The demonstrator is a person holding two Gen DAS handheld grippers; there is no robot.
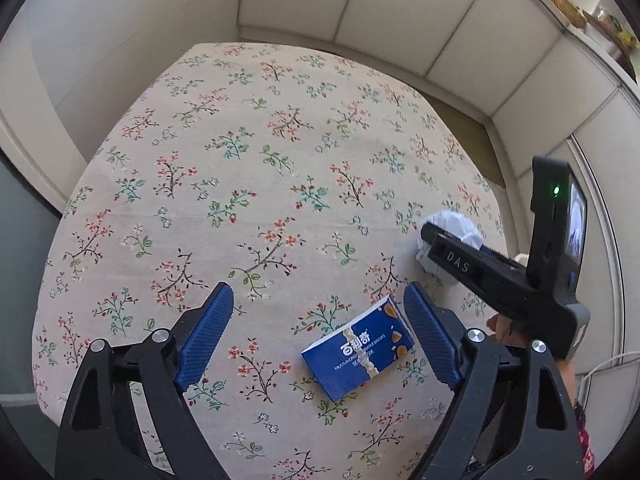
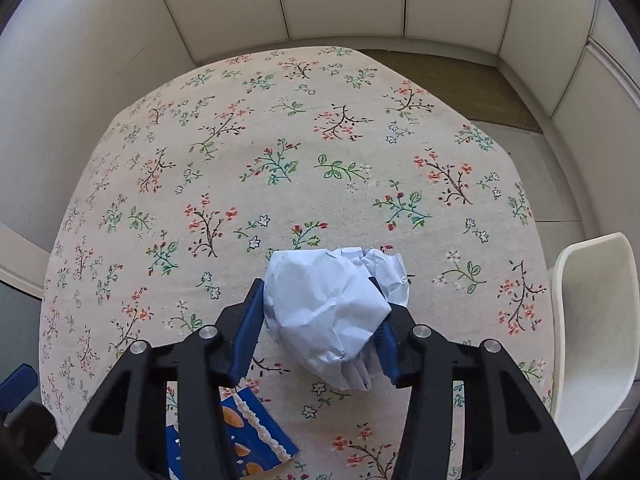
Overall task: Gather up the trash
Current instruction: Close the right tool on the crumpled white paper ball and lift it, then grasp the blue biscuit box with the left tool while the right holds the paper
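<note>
A crumpled white paper ball (image 2: 328, 312) sits between the blue pads of my right gripper (image 2: 320, 320), which is shut on it just above the floral tablecloth (image 2: 280, 160). In the left wrist view the paper ball (image 1: 452, 226) shows at the right, held by the right gripper (image 1: 436, 240). A flat blue biscuit box (image 1: 360, 354) lies on the cloth near the right finger of my left gripper (image 1: 318, 312), which is open and empty above the table. The box also shows at the bottom of the right wrist view (image 2: 252, 436).
The table with the floral cloth (image 1: 240, 160) stands against white wall panels (image 1: 400, 12). A white chair (image 2: 596, 332) stands at the table's right side. A shelf with several objects (image 1: 592, 12) runs along the upper right.
</note>
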